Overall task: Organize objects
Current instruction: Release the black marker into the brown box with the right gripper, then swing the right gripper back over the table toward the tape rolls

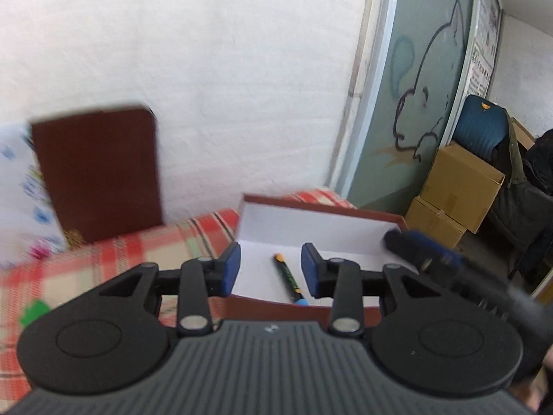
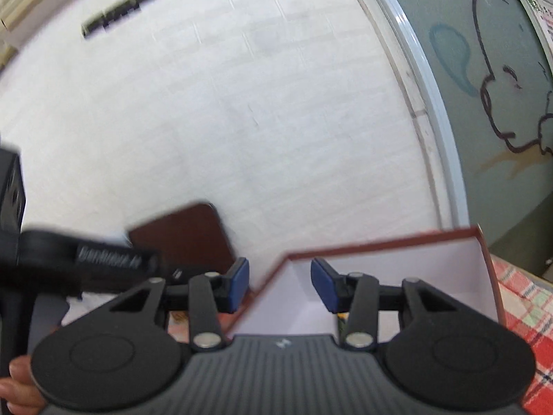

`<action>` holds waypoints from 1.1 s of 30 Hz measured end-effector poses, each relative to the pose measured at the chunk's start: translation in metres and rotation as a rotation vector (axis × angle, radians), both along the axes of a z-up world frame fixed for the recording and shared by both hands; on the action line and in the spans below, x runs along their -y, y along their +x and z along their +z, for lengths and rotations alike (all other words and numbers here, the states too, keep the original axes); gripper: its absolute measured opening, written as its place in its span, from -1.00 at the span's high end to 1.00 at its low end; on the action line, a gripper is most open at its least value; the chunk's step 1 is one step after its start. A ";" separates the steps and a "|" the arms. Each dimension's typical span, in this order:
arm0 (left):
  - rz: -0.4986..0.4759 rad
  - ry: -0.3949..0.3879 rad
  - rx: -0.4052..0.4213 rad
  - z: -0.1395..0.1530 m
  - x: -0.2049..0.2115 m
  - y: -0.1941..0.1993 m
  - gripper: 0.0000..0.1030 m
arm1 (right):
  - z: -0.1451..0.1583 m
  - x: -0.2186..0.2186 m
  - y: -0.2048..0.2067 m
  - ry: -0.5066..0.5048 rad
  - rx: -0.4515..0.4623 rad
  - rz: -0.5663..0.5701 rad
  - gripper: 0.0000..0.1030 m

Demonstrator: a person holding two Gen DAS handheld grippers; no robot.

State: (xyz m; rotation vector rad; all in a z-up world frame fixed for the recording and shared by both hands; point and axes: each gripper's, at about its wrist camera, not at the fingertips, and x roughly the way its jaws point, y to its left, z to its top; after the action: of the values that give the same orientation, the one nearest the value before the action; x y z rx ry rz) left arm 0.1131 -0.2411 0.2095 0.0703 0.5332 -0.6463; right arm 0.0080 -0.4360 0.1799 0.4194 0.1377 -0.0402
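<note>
Pen [image 1: 289, 278] lying in box [image 1: 311, 219] | left fingers [image 1: 232, 268] wide, empty | right fingers [image 2: 323, 285] wide, empty

Bright, even indoor light, pale wall [image 2: 221, 103] nearly washed out, soft shadows only, motion blur smearing the brown lid [image 1: 98, 173] and left edges, strong fisheye bending at the borders, near fingers [image 1: 231, 269] sharper.

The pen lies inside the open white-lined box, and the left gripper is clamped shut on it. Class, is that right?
Not quite. The pen does lie inside the open box, but the left gripper is open and empty: its blue pads stand apart on either side, not touching it. The left wrist view shows this.
</note>
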 end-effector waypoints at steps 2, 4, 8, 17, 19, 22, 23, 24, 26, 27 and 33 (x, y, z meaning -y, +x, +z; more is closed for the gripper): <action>0.014 0.005 0.084 0.035 -0.028 -0.025 0.21 | 0.037 -0.002 -0.019 0.046 0.057 0.038 0.17; 0.048 0.004 0.182 0.075 -0.057 -0.053 0.21 | 0.077 -0.002 -0.036 0.074 0.116 0.064 0.17; 0.129 -0.028 0.359 0.153 -0.119 -0.111 0.20 | 0.166 -0.006 -0.077 0.065 0.223 0.088 0.14; 0.443 0.077 0.711 0.283 -0.232 -0.221 0.20 | 0.373 -0.021 -0.201 -0.051 0.515 0.018 0.12; 0.509 0.082 0.770 0.298 -0.253 -0.241 0.19 | 0.405 -0.024 -0.221 -0.082 0.568 -0.024 0.10; 0.551 0.078 0.780 0.293 -0.280 -0.257 0.18 | 0.416 -0.032 -0.233 -0.129 0.605 -0.043 0.06; 0.550 0.070 0.763 0.282 -0.285 -0.255 0.18 | 0.410 -0.035 -0.229 -0.141 0.598 -0.029 0.01; 0.543 0.060 0.734 0.270 -0.291 -0.253 0.18 | 0.401 -0.038 -0.219 -0.156 0.583 -0.011 -0.03; 0.513 0.058 0.631 0.237 -0.294 -0.234 0.18 | 0.374 -0.048 -0.192 -0.201 0.523 0.027 -0.10; 0.492 0.071 0.574 0.217 -0.298 -0.237 0.18 | 0.359 -0.054 -0.173 -0.227 0.479 0.053 -0.13; 0.331 0.109 0.195 0.074 -0.267 -0.156 0.18 | 0.213 -0.104 -0.059 -0.373 0.153 0.288 -0.12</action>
State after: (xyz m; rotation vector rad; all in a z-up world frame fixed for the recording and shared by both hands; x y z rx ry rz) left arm -0.0426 0.0256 0.2836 0.1432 0.3799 -0.2834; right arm -0.0513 -0.3316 0.3927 0.0270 0.0367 0.2469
